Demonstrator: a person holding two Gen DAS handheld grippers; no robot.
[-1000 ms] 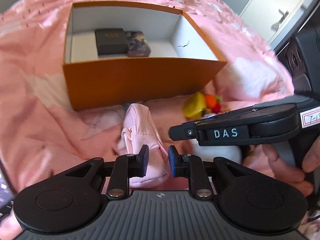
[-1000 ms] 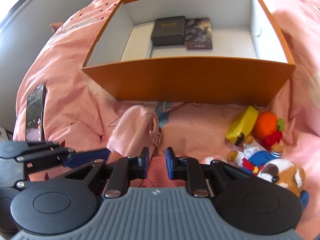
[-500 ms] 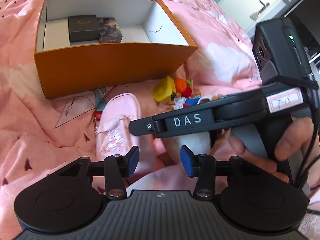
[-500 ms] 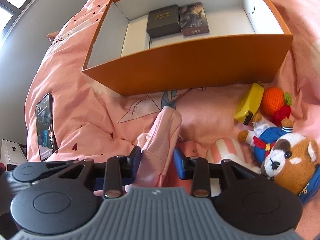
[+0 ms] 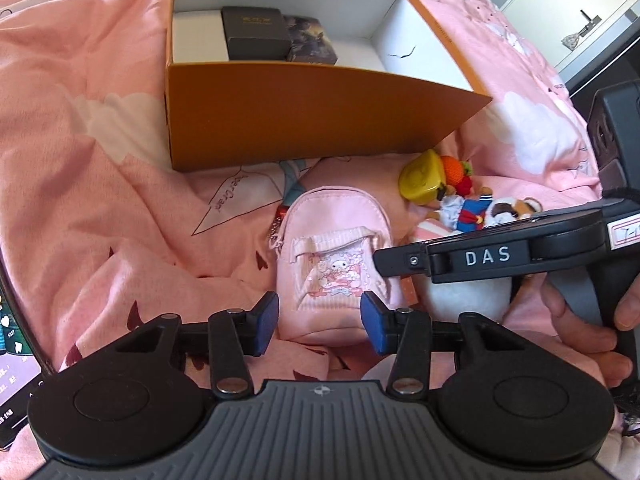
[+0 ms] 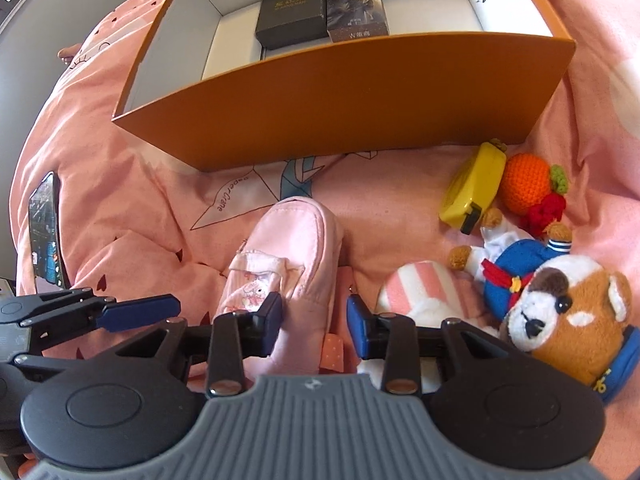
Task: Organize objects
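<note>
The box (image 6: pixel 360 92) was orange outside and white inside. The small backpack (image 5: pixel 336 248) was pale pink with a cartoon print, on pink bedding (image 5: pixel 100 160) patterned with white clouds.

My two wrist cameras look steeply down from close above; both share the pouch (image 5: pixel 334 256) and box (image 6: pixel 360 92).

Left gripper (image 5: pixel 319 323): black linkage arms with silver screws, blue pads (image 5: pixel 267 320), ribbed grey housing; right gripper (image 6: pixel 313 323) likewise, white "DAS" lettering along its side
</note>
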